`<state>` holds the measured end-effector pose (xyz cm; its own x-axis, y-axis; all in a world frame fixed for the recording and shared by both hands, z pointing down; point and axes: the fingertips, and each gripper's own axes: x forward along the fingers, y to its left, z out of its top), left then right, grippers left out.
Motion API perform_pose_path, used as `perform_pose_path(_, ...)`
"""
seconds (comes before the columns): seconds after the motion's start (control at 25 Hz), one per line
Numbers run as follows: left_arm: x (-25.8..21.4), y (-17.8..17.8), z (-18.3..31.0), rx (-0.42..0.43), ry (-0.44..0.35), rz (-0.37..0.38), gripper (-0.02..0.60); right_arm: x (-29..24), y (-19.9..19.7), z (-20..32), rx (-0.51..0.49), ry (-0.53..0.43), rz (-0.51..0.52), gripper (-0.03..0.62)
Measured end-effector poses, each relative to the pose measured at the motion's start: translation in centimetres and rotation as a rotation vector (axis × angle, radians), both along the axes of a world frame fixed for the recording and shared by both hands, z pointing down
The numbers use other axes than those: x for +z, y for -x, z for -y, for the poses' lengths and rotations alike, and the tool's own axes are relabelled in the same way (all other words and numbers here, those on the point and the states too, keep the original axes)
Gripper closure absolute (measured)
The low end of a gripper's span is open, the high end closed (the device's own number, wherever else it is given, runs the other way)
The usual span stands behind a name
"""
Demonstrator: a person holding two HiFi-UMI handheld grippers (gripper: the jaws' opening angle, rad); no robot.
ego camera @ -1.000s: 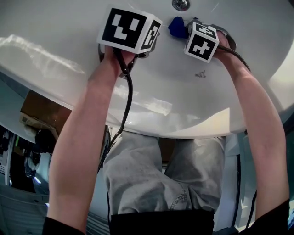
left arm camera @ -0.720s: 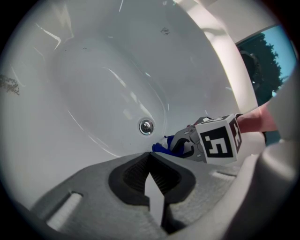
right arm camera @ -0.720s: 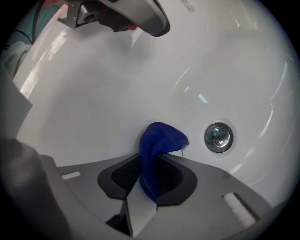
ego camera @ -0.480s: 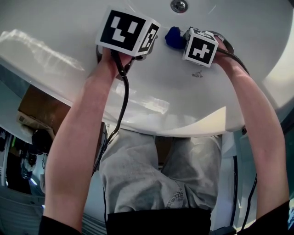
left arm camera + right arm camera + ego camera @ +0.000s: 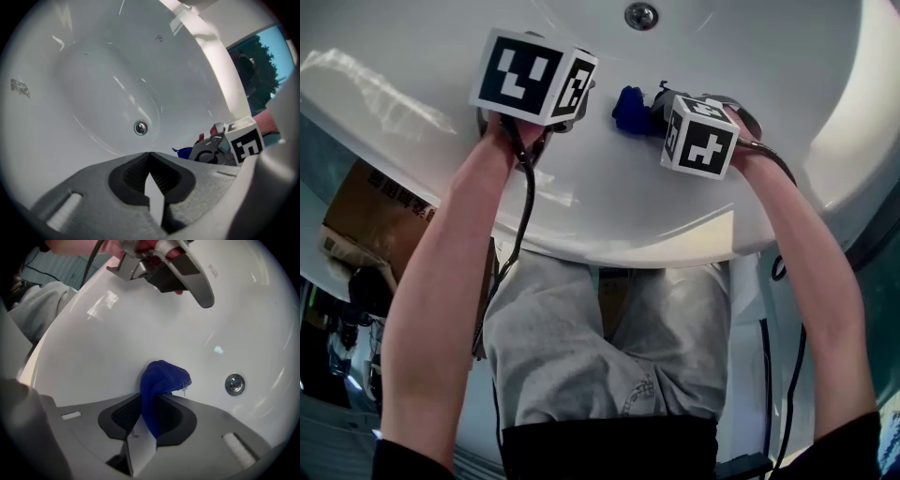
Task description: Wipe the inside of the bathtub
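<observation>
A white bathtub (image 5: 412, 56) fills the upper part of the head view, its metal drain (image 5: 641, 16) at the top. My right gripper (image 5: 151, 405) is shut on a blue cloth (image 5: 161, 378), which bulges out past the jaw tips against the tub's inner wall. From the head camera the blue cloth (image 5: 628, 108) shows just left of the right gripper's marker cube (image 5: 699, 137). My left gripper (image 5: 149, 157) is shut with nothing between its jaws, held above the tub floor short of the drain (image 5: 140, 127). Its marker cube (image 5: 530, 77) sits left of the cloth.
The person's grey-trousered legs (image 5: 600, 347) stand against the tub's near rim (image 5: 675, 246). A cardboard box (image 5: 370, 220) lies on the floor at the left. Cables (image 5: 520, 206) hang from both grippers. A window (image 5: 262, 70) shows beyond the tub's far rim.
Both grippers have slid leftward and a little nearer along the tub's inside, the right one carrying the blue cloth with it across the white surface.
</observation>
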<state>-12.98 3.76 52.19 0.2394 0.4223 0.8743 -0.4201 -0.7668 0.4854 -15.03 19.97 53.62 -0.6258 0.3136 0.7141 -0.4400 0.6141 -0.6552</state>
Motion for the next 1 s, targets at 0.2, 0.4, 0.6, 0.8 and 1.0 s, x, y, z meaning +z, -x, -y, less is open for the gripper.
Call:
perform_pose_path(0.2,-1.7,0.3,-0.2,0.002,-0.012,-0.009,0.577,-3.3,1.1,-1.0,-0.009,-0.009,0.038,0.5)
perform_pose_path(0.4,-3.7,0.8,-0.4,0.001,-0.023,-0.01,0.577,-6.2,1.9,-1.7,0.018,0.014,0.068,0.502)
perform_pose_path(0.6,-5.9,0.6,-1.5,0.008,-0.027,-0.018,0.577,-9.7,2.8,-2.7,0.051,0.034,0.106,0.502)
perform_pose_path(0.8,-9.1,0.4,-1.9,-0.004,-0.02,-0.03,0.577,-13.2,4.0,-2.9,0.07,0.065,0.116,0.502)
perform_pose_path(1.0,-12.4,-0.1,-2.2,-0.024,-0.028,-0.043,0.577,-16.5,4.8,-3.3,0.072,0.091,0.121,0.502)
